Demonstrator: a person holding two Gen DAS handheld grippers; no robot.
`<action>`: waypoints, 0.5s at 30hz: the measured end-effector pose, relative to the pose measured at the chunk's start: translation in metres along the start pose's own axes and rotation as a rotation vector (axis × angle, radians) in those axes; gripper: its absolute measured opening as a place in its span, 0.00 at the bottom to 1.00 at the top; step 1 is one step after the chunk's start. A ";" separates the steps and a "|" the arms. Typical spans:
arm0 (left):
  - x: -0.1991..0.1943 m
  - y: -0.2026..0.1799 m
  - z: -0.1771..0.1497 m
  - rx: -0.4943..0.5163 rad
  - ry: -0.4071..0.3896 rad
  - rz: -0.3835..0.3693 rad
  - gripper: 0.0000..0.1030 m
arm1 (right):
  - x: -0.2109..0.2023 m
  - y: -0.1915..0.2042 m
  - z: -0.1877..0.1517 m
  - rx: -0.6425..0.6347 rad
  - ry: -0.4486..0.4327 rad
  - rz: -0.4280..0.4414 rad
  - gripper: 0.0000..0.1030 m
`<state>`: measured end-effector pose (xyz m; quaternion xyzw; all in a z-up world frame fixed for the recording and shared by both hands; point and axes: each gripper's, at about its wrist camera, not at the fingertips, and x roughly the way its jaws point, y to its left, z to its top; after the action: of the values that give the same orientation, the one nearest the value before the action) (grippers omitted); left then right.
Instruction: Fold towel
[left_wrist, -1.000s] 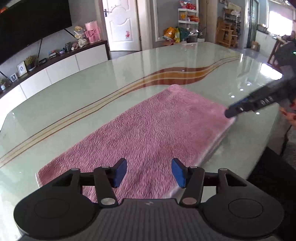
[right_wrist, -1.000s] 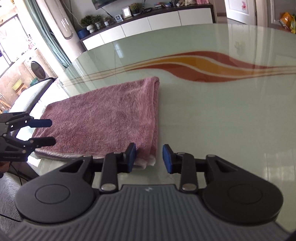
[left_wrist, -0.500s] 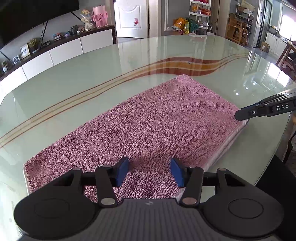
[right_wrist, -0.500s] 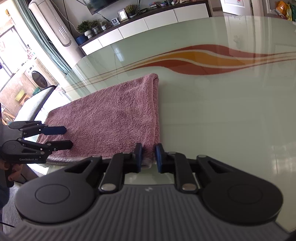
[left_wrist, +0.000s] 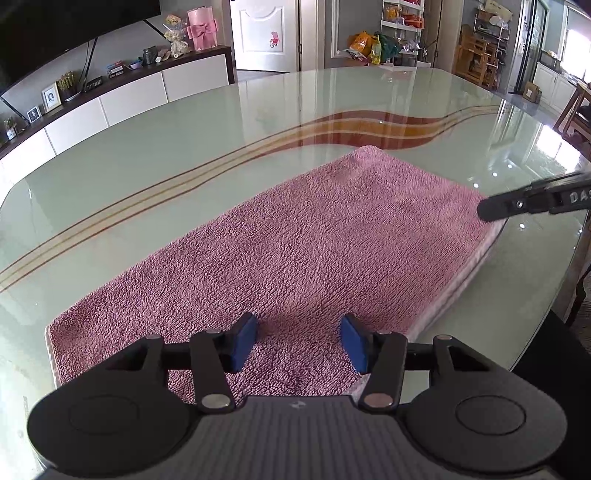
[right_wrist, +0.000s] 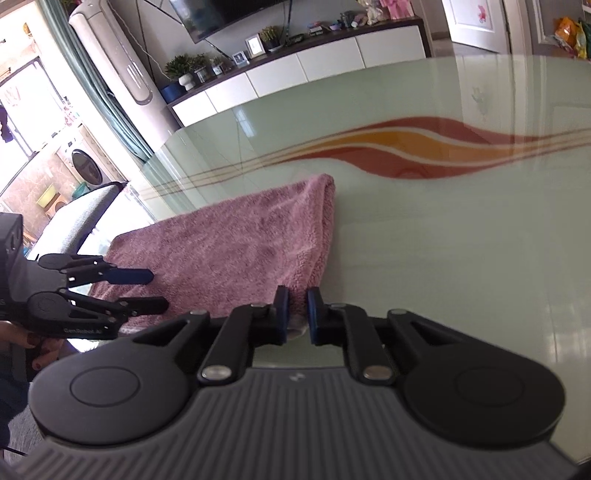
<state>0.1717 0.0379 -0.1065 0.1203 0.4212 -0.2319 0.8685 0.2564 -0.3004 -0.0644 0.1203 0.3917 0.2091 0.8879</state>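
- Right gripper (right_wrist: 295, 312) now closed onto near corner of towel (right_wrist: 229, 243), blue pads narrowed from a wide gap a second ago to a slim one with cloth pinched between them.
- Pinched corner bunched up between the pads, lifted slightly off table (right_wrist: 461, 240), where it lay flat before.
- Left gripper (left_wrist: 298, 341) moved in over the towel's near edge, still spread wide, more pink cloth beneath it than a second ago.
- In the left view, right gripper's tip (left_wrist: 495, 210) shifted from just beyond the towel's far corner to touching it.
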 end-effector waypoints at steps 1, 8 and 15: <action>-0.002 0.001 0.000 -0.007 -0.005 -0.001 0.53 | -0.002 0.004 0.003 -0.010 -0.007 0.007 0.10; -0.037 0.029 -0.011 -0.085 -0.042 0.046 0.53 | -0.007 0.040 0.020 -0.091 -0.048 0.061 0.10; -0.065 0.077 -0.043 -0.191 -0.012 0.055 0.53 | 0.007 0.090 0.039 -0.188 -0.072 0.160 0.10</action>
<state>0.1467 0.1416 -0.0813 0.0469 0.4328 -0.1674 0.8846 0.2643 -0.2193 -0.0089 0.0750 0.3272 0.3107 0.8893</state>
